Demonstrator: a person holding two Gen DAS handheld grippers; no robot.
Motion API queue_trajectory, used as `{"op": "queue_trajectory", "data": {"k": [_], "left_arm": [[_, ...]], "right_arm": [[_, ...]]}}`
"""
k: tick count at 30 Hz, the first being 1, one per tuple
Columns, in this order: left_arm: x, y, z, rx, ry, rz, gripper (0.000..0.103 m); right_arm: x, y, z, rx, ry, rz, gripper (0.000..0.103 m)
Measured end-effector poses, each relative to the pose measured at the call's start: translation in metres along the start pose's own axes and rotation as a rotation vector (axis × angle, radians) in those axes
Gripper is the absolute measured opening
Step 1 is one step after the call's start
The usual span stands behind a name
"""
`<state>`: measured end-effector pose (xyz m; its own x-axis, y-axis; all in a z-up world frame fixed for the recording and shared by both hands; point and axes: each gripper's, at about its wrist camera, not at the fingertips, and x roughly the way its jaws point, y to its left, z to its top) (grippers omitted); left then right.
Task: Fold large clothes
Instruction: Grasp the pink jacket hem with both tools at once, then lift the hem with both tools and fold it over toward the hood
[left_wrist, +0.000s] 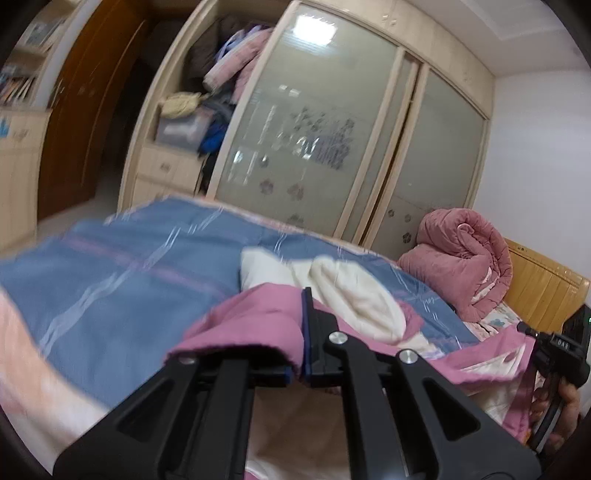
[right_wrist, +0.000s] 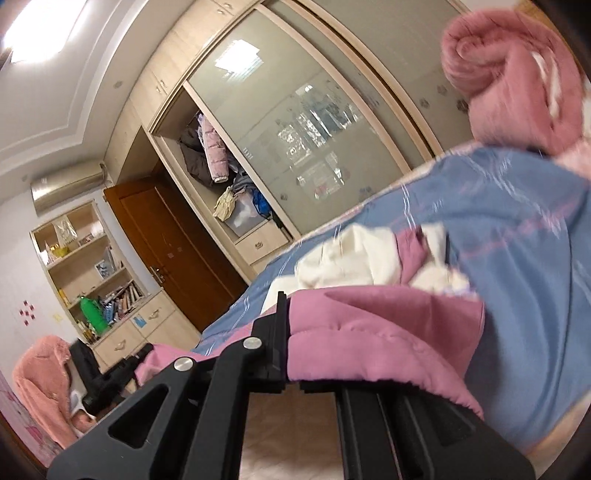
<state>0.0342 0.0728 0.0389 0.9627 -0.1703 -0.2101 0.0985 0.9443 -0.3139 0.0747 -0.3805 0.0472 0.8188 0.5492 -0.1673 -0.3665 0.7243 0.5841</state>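
Observation:
A large pink padded jacket (left_wrist: 255, 317) with a cream fleece lining (left_wrist: 354, 291) lies on a bed with a blue striped cover (left_wrist: 122, 266). My left gripper (left_wrist: 301, 332) is shut on a pink edge of the jacket, which drapes over its left finger. My right gripper (right_wrist: 286, 339) is shut on another pink edge of the jacket (right_wrist: 373, 332), which hides its right finger. The cream lining (right_wrist: 347, 258) shows beyond it. The right gripper also shows at the right edge of the left wrist view (left_wrist: 561, 350).
A rolled pink quilt (left_wrist: 461, 258) sits by the wooden headboard (left_wrist: 546, 291). A wardrobe with frosted sliding doors (left_wrist: 314, 140) stands behind the bed, its left bay open and full of clothes. A brown door (right_wrist: 173, 236), bookshelves (right_wrist: 92, 273) and a chair with a pink coat (right_wrist: 40, 384) stand beyond.

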Motion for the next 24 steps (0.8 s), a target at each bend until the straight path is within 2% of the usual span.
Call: {"op": "queue_trajectory", "data": {"k": [5, 7, 10, 14, 19, 22, 23, 24], "left_arm": [[0.048, -0.014, 0.055, 0.017, 0.021, -0.02, 0.004], [0.078, -0.014, 0.072, 0.018, 0.022, 0.015, 0.004], [0.138, -0.003, 0.085, -0.065, 0.076, 0.042, 0.004], [0.214, 0.009, 0.073, -0.076, 0.131, 0.124, 0.004], [0.285, 0.027, 0.04, -0.104, 0.197, 0.189, 0.005], [0.32, 0.039, 0.028, -0.123, 0.303, 0.185, 0.013], [0.325, 0.042, 0.028, -0.135, 0.324, 0.164, 0.02], [0.325, 0.046, 0.029, -0.151, 0.326, 0.135, 0.037]], "right_arm": [[0.052, -0.019, 0.059, 0.057, 0.014, -0.006, 0.003], [0.077, -0.03, 0.079, 0.095, 0.027, -0.017, 0.003], [0.12, -0.053, 0.098, 0.121, 0.063, -0.057, 0.003], [0.192, -0.091, 0.103, 0.131, 0.137, -0.15, 0.003], [0.26, -0.149, 0.083, 0.21, 0.208, -0.22, 0.004], [0.28, -0.163, 0.074, 0.222, 0.241, -0.222, 0.009], [0.283, -0.166, 0.074, 0.239, 0.256, -0.201, 0.016], [0.283, -0.166, 0.076, 0.257, 0.267, -0.17, 0.023]]}}
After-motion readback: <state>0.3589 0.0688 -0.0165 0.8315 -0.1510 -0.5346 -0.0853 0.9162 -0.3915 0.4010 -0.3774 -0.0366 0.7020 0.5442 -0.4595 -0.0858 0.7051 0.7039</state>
